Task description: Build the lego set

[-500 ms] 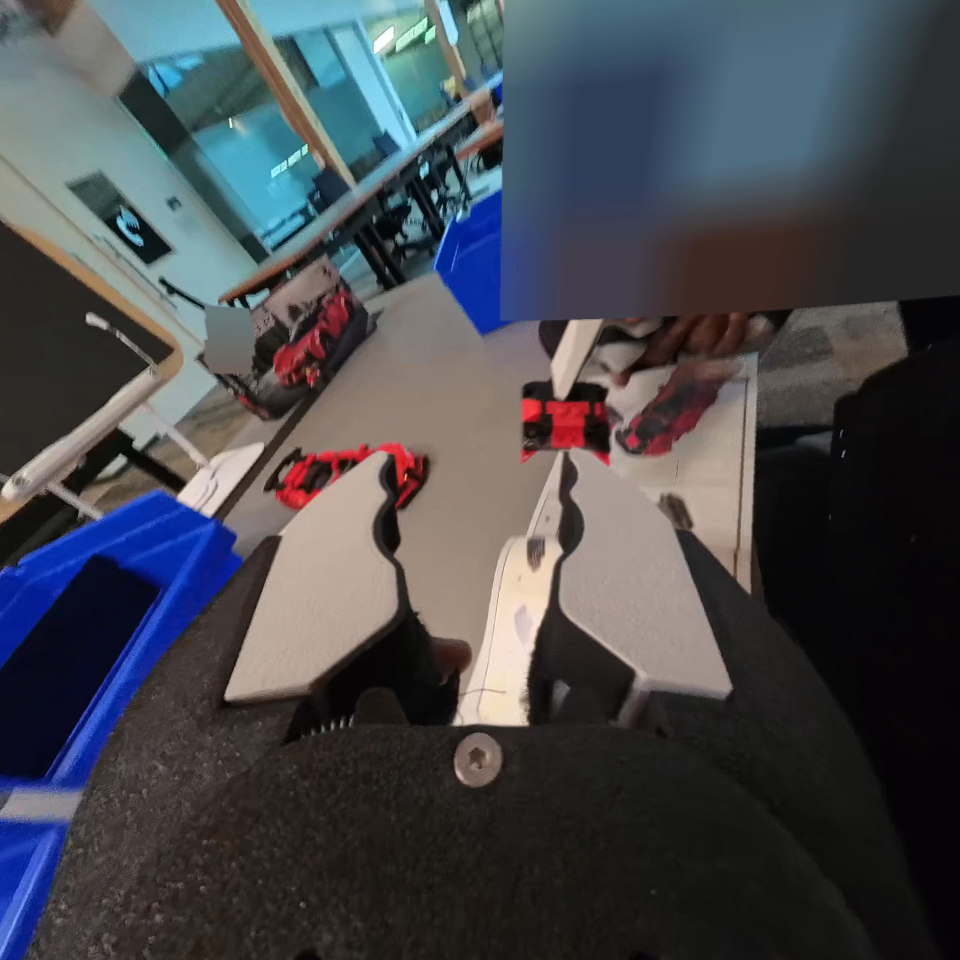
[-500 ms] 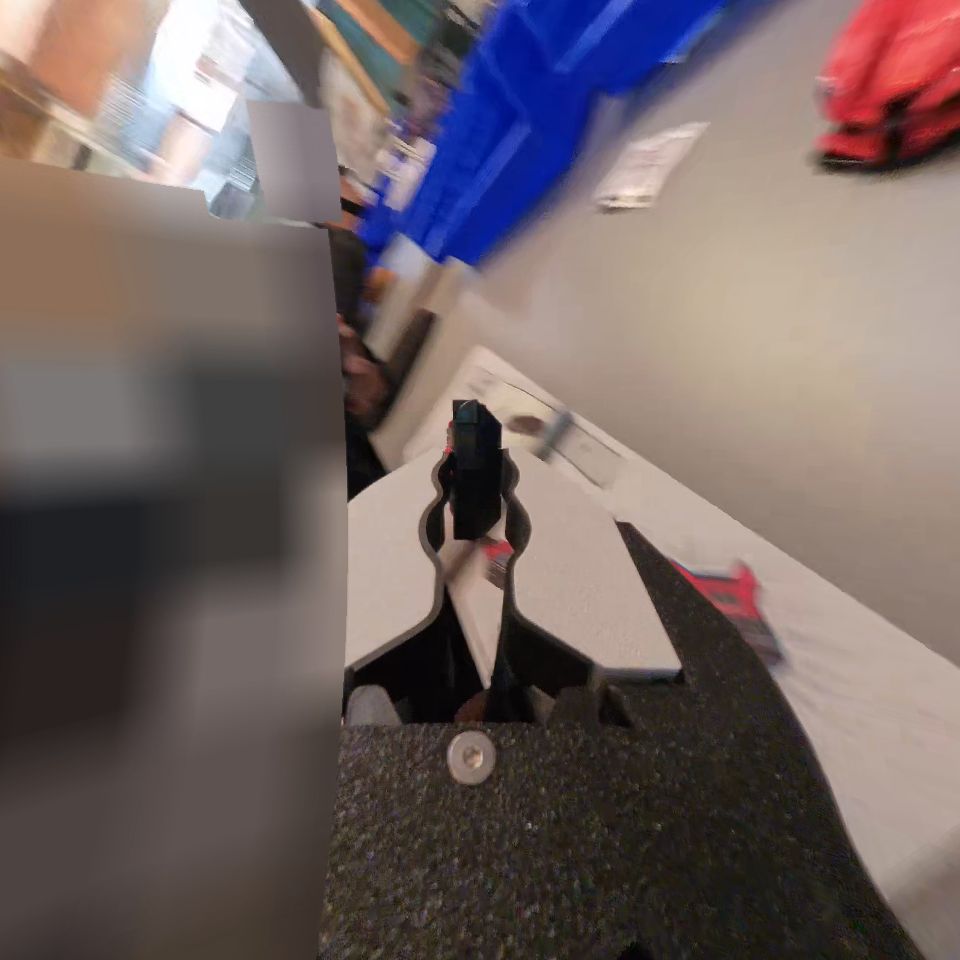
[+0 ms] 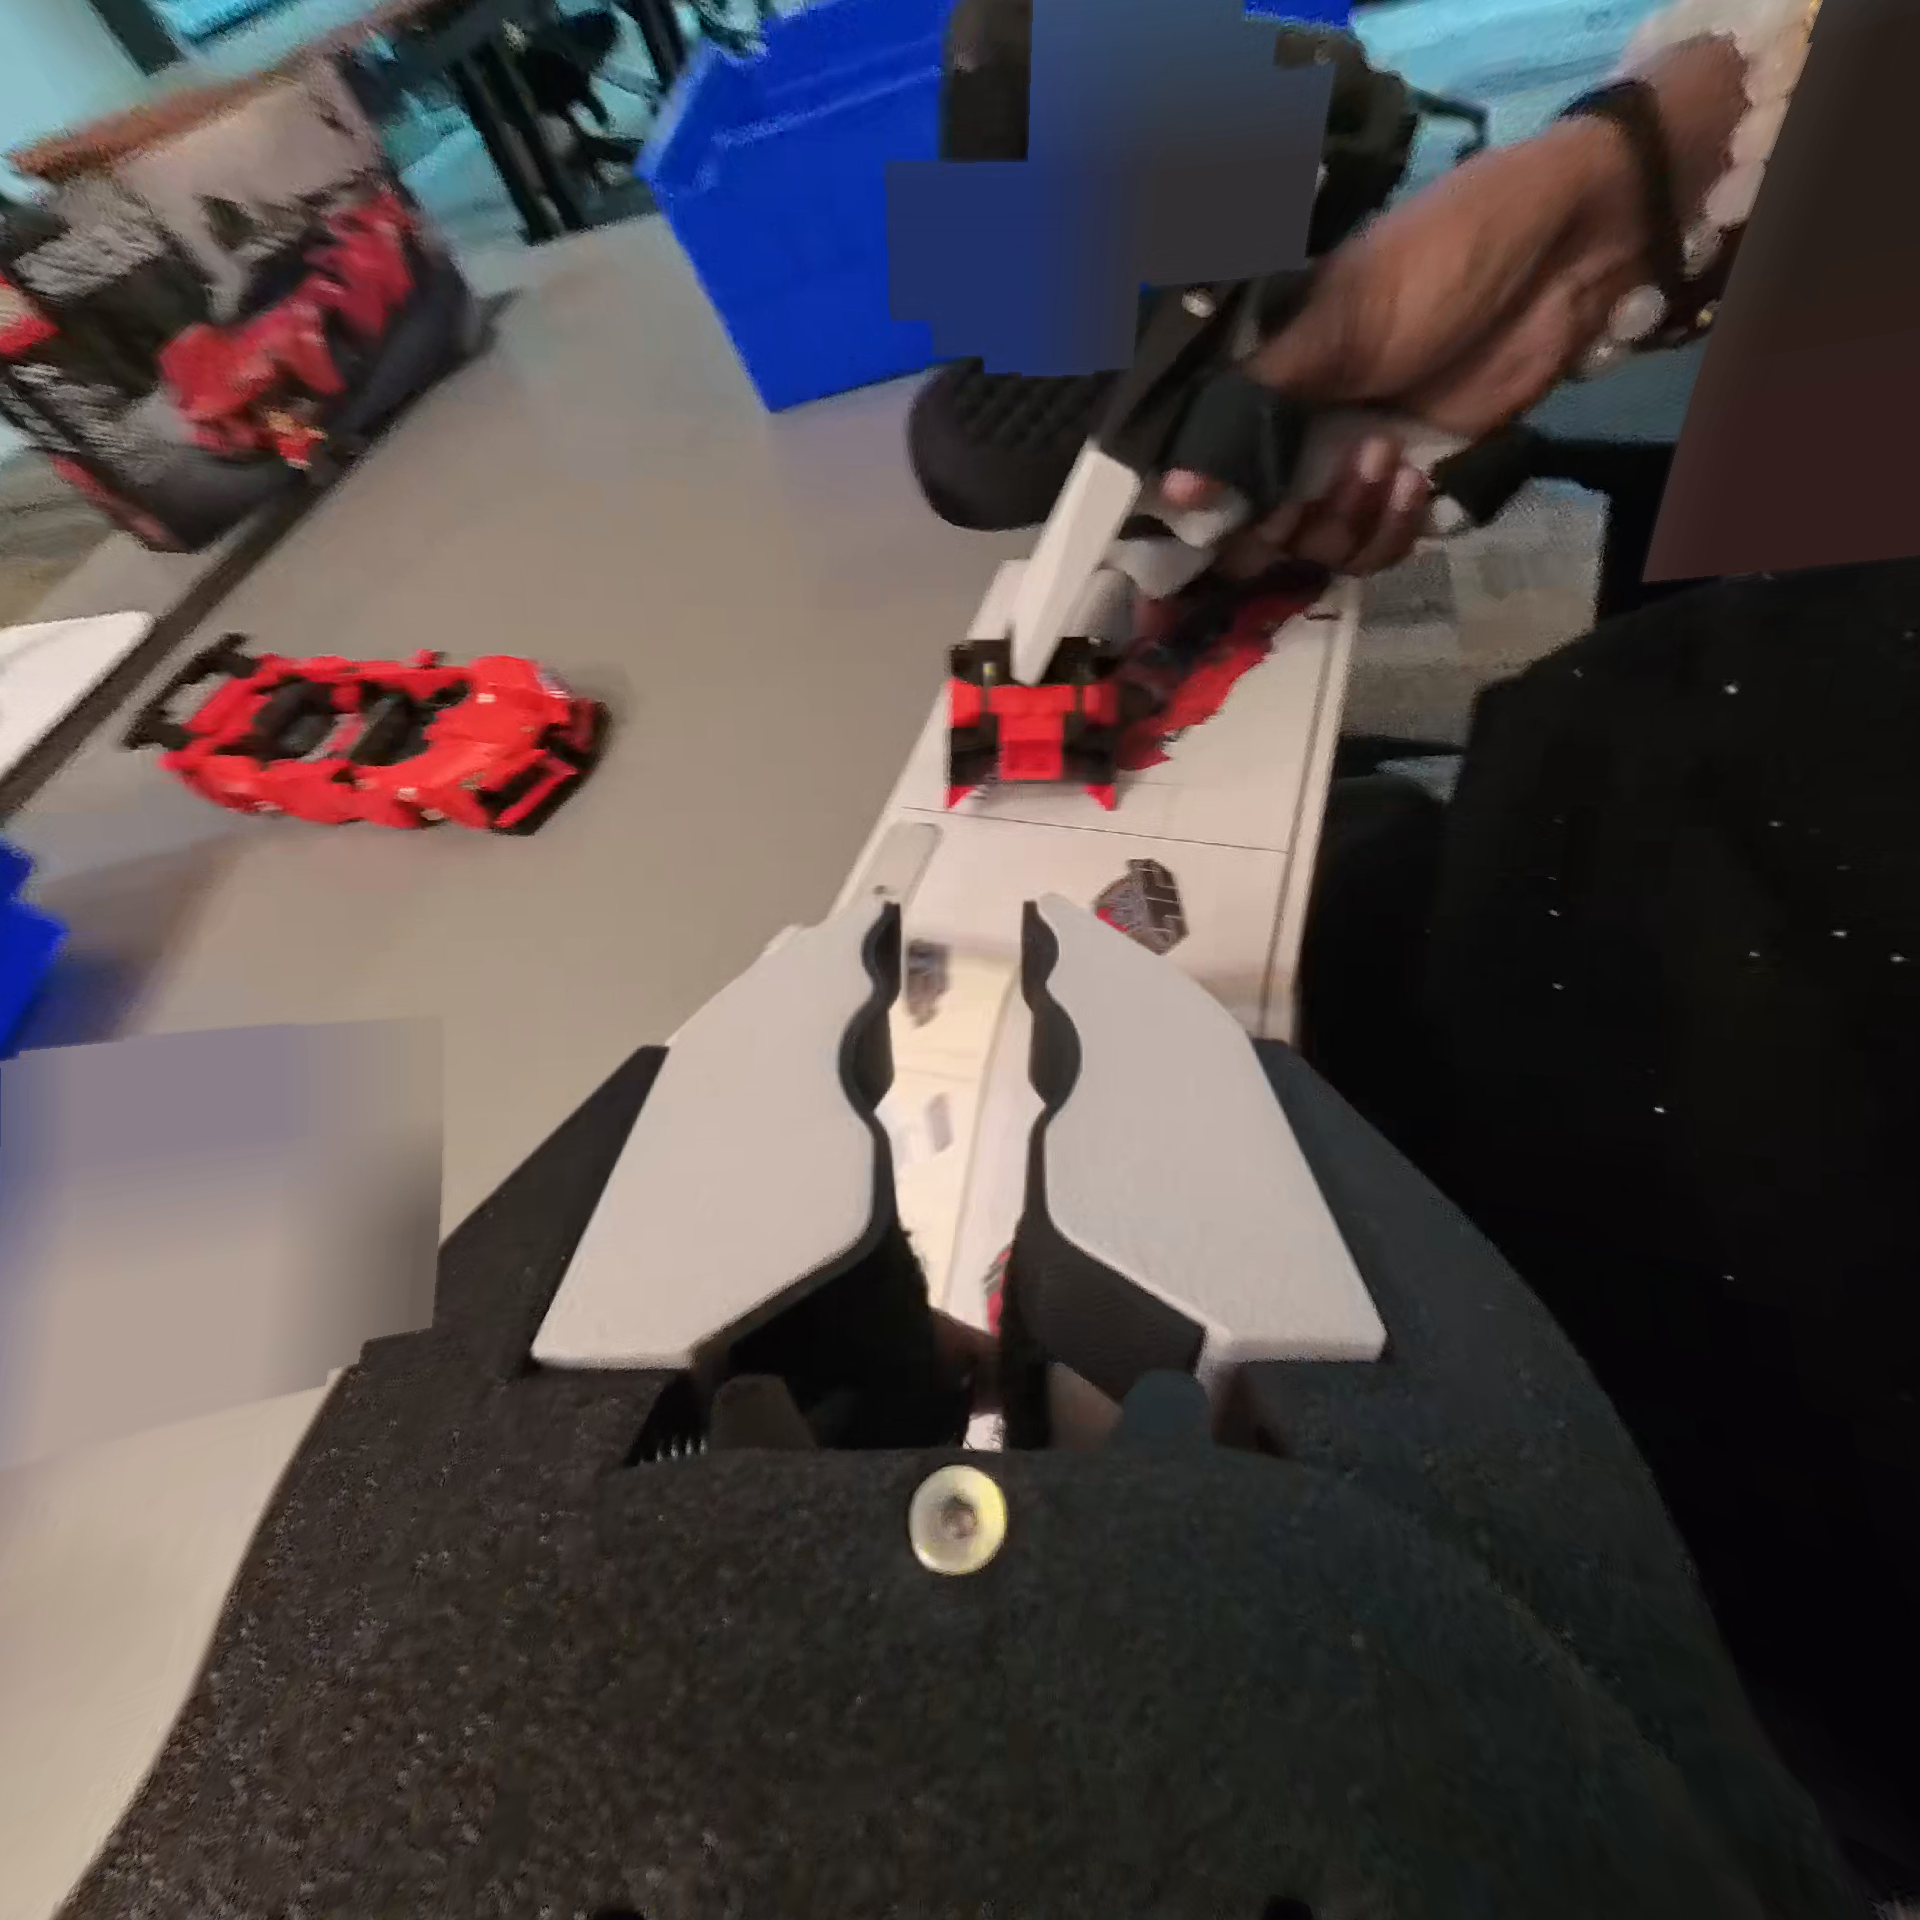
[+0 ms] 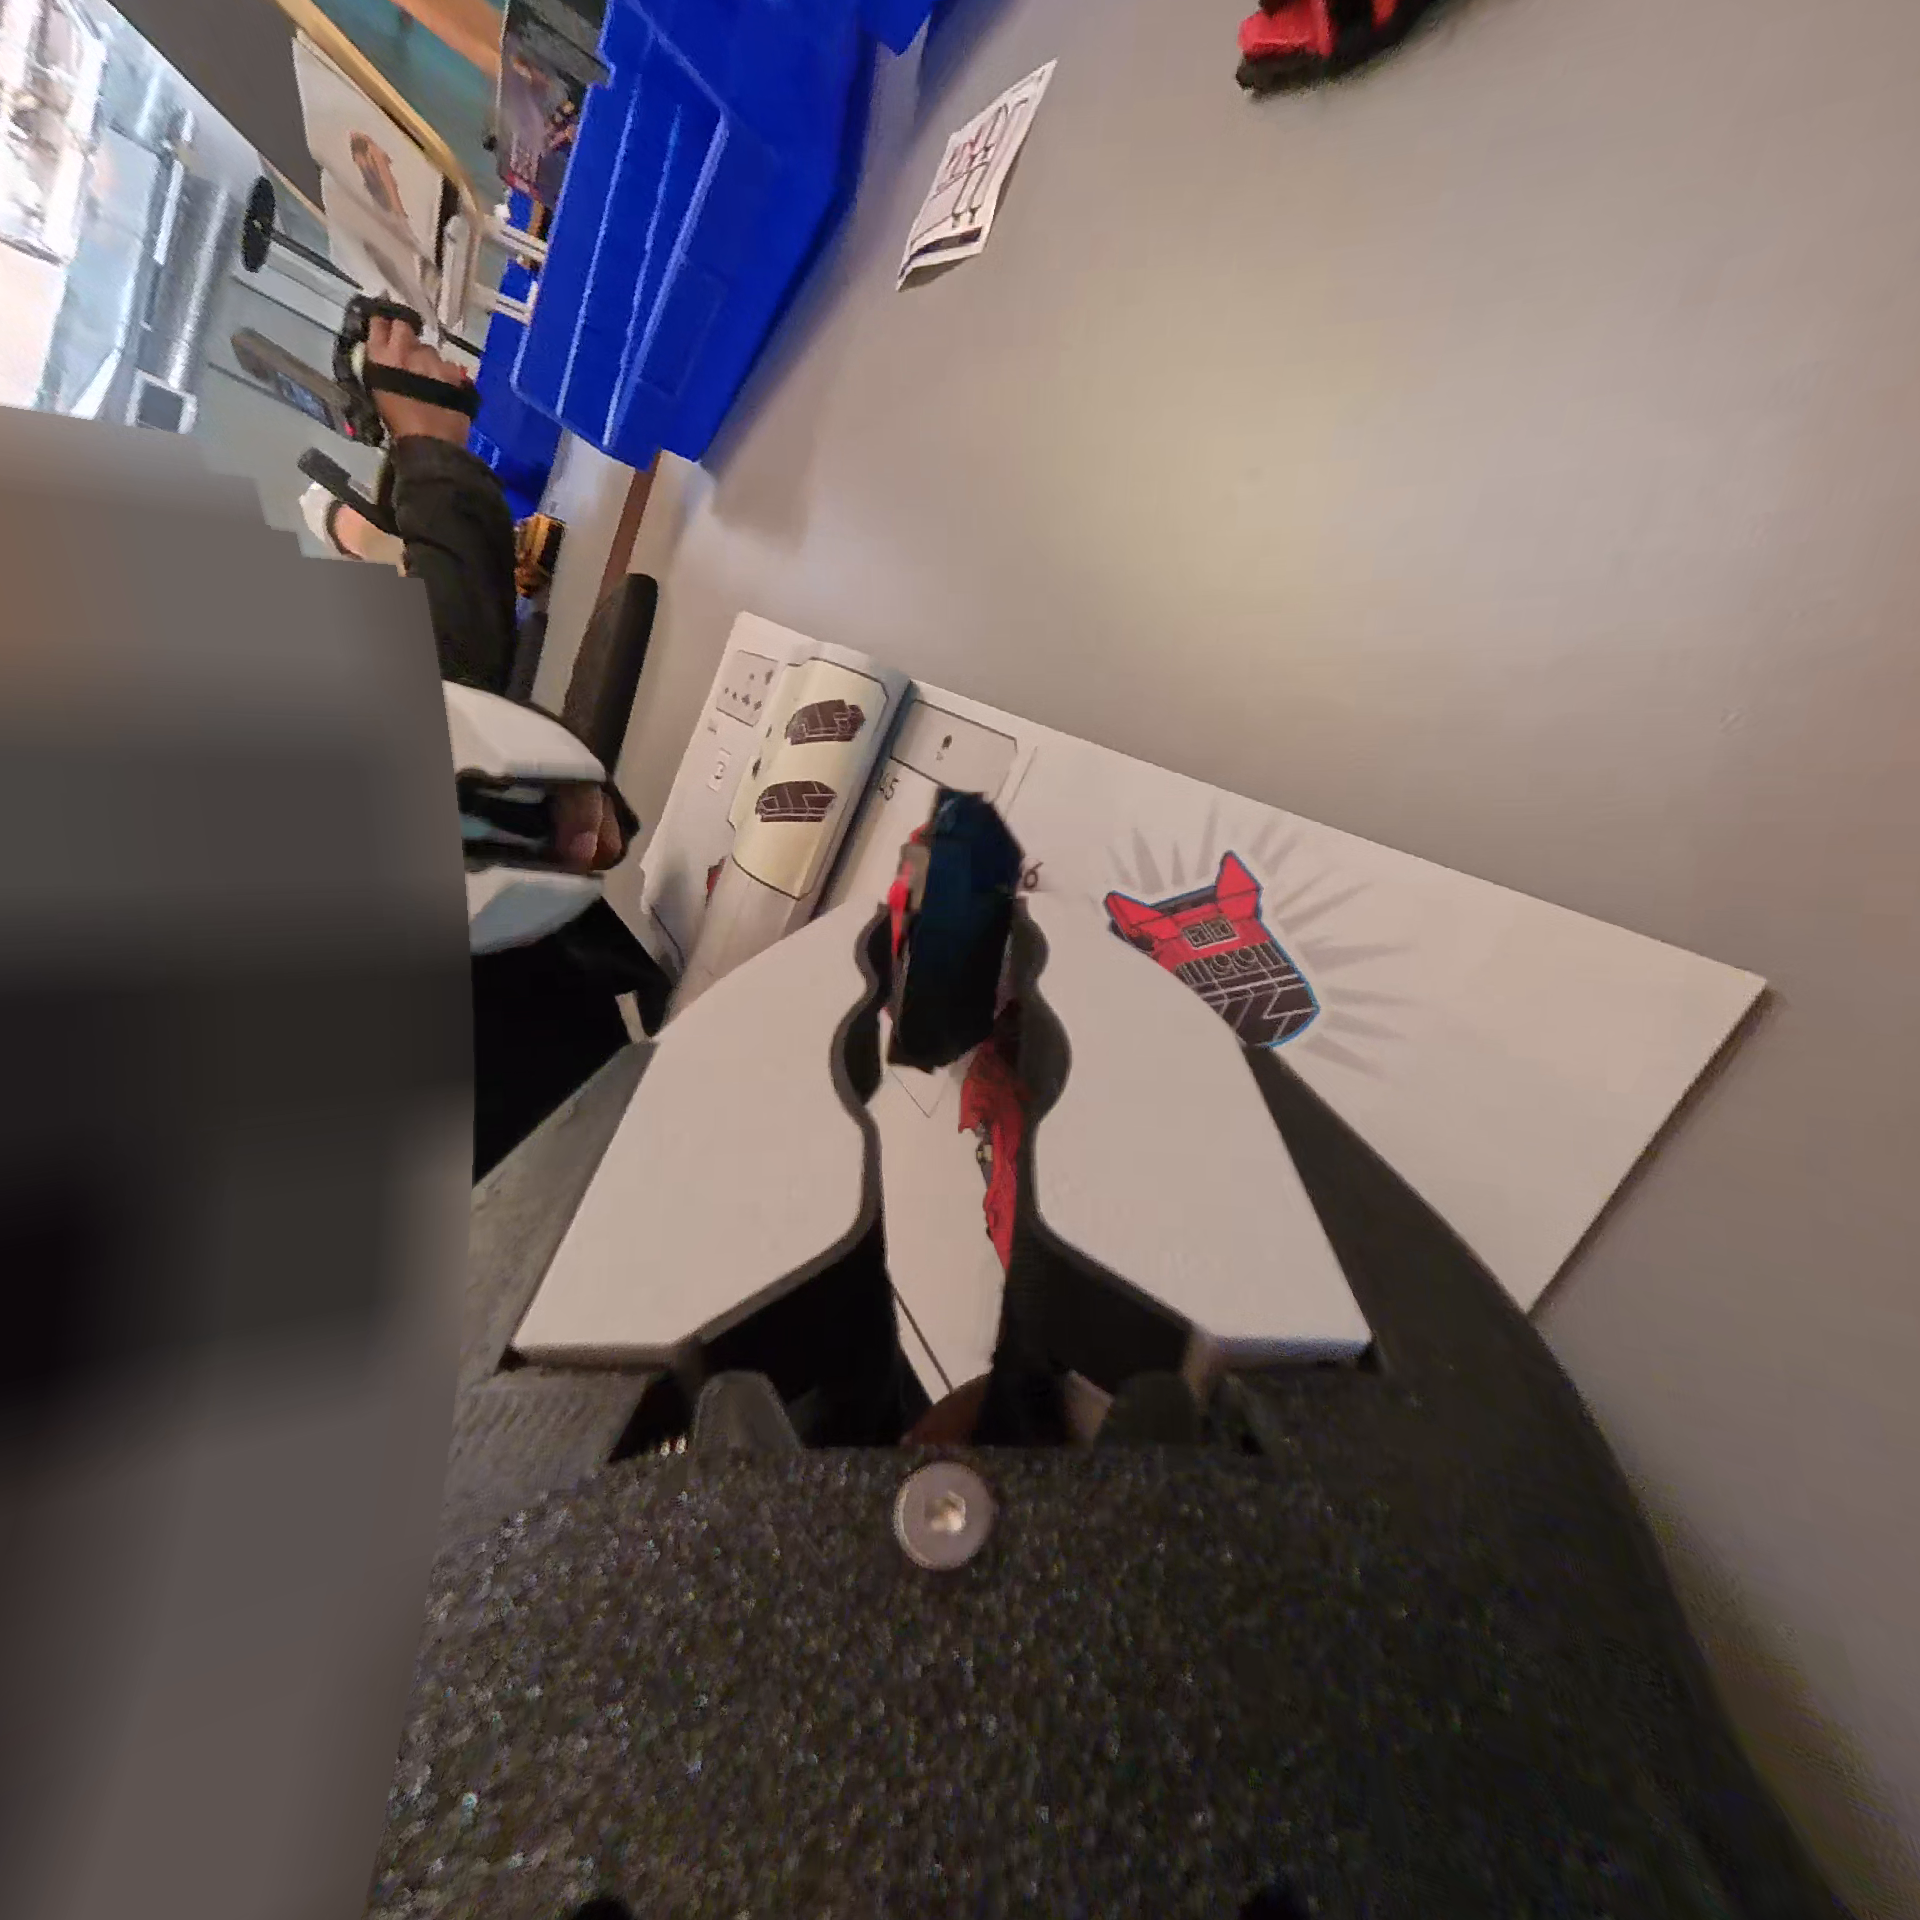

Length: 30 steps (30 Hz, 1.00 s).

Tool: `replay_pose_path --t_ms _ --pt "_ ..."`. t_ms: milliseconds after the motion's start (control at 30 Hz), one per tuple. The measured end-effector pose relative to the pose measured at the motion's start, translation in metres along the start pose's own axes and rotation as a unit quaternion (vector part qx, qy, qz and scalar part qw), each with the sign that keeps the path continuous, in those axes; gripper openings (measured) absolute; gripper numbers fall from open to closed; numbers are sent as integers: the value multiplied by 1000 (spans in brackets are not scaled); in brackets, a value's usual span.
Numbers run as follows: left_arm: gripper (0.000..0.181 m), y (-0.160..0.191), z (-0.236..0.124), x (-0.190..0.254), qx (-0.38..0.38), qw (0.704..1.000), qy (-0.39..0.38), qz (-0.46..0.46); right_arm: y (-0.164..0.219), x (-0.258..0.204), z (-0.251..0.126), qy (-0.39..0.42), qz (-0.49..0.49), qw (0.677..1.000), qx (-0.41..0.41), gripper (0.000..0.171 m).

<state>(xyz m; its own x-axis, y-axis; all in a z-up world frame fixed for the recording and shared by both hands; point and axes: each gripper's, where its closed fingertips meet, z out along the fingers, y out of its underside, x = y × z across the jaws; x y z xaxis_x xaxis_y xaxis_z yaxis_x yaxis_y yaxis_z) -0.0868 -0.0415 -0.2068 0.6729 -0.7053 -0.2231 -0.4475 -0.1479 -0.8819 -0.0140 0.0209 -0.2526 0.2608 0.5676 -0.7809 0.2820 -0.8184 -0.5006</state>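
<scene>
My right gripper (image 4: 951,925) is shut on a small black and red lego sub-assembly (image 4: 951,935) and holds it over the open instruction booklet (image 4: 1455,987). In the left wrist view the same sub-assembly (image 3: 1029,727) rests on or just above the booklet (image 3: 1195,831), with the right gripper (image 3: 1049,644) coming down onto its far side. My left gripper (image 3: 956,914) is open and empty, low over the near part of the booklet, short of the sub-assembly. A built red lego car (image 3: 364,738) lies on the grey table to the left.
The set's box (image 3: 208,312) stands at the far left and a blue bin (image 3: 810,208) behind the booklet. In the right wrist view there are blue bins (image 4: 665,260), a loose printed sheet (image 4: 977,177) and another person's hand (image 4: 416,395) beyond the table edge. There is about 11 centimeters between the tips of the two grippers.
My left gripper's jaws have narrowed and it has tipped down towards the booklet. My right gripper has turned over the booklet, still holding the sub-assembly.
</scene>
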Motion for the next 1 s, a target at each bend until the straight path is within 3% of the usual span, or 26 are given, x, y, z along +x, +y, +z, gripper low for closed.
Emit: replay_pose_path --t_ms 100,233,367,500,567,633,733,800,867,933,1000 --pt "23 4 17 19 -42 998 24 31 2 4 -3 26 -25 999 -9 42" --pt "20 6 25 27 -51 998 37 16 -1 4 -19 59 -104 993 -15 42" --pt "17 18 27 23 -78 997 25 6 -2 -8 -35 47 -261 961 -83 31" --pt "15 25 28 22 -94 995 26 -7 -15 0 -52 110 -426 884 -160 15" --pt "13 30 28 18 -101 995 18 -16 -30 -3 -61 121 -467 862 -158 0" --pt "6 32 25 16 -94 995 21 -38 -42 -12 -76 116 -476 858 -152 0" --pt "0 26 17 4 -65 994 25 -87 -72 -28 -120 137 -483 860 -90 0" --pt "0 15 11 -11 -23 992 16 -119 -96 -30 -168 180 -473 861 -49 18" --pt "0 3 5 -33 18 990 -4 -140 -113 -26 -225 224 -459 859 -29 24" --pt "4 -7 3 -59 46 988 -38 -145 -129 -14 -281 267 -453 851 -10 0" --pt "24 -16 7 -84 60 985 -65 -146 -139 4 -325 300 -444 844 1 0"
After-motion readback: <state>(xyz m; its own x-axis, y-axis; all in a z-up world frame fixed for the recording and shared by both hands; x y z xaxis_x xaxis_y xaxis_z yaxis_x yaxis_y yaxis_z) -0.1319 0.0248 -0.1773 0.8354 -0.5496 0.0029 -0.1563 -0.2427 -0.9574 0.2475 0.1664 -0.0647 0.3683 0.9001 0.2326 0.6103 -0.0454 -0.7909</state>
